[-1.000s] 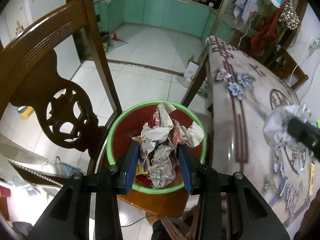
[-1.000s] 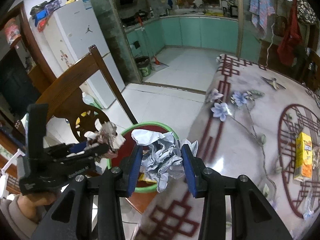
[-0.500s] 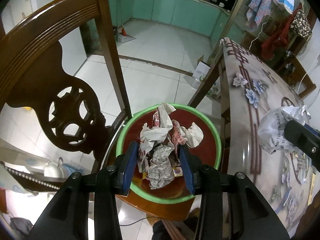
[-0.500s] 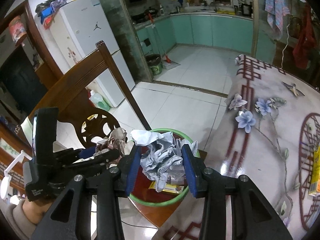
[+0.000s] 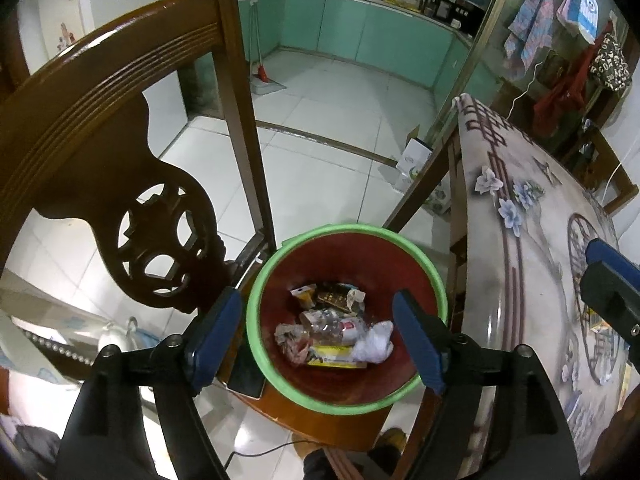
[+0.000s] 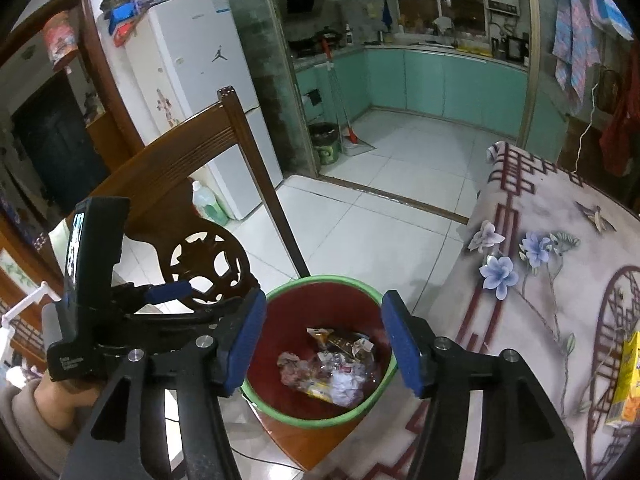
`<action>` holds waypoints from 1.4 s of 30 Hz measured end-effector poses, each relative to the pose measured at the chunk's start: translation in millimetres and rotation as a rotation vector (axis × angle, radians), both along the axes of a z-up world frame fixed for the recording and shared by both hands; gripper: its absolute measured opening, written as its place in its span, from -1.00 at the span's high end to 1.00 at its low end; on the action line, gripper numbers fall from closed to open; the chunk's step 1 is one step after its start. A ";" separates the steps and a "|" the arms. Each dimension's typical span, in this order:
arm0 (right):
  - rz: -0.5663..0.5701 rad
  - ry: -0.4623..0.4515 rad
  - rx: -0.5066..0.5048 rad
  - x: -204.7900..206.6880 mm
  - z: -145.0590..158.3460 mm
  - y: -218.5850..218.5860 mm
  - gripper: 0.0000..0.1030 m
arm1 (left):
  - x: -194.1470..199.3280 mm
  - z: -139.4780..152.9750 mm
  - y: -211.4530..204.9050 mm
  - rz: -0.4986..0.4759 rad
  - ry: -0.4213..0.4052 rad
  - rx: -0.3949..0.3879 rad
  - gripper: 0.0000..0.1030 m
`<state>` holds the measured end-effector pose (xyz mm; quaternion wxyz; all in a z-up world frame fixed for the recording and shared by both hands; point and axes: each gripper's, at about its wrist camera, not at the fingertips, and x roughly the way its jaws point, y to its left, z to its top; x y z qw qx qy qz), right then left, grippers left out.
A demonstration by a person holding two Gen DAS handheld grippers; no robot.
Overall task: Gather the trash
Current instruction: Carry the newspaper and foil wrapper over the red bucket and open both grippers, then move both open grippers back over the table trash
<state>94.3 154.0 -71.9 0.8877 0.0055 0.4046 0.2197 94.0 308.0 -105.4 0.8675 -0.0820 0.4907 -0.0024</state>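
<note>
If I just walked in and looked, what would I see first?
Your eye would land on the red bucket with the green rim, sitting on a wooden chair beside the flowered table, with crumpled trash at its bottom. Above it hover the left claw and right claw, blue pads opening with nothing between them.

Right tool (image 5: 612,280): I see only its tip, cut at frame edge.
Yellow carton (image 6: 624,380): clipped at right edge.
Bin (image 6: 320,282) trash: wrappers blurred together.
</note>
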 end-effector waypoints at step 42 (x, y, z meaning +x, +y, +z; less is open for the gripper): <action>-0.328 0.062 -0.159 -130.0 19.5 -383.7 -0.16 | -103.2 44.9 -288.6 -0.259 -0.058 -0.013 -0.63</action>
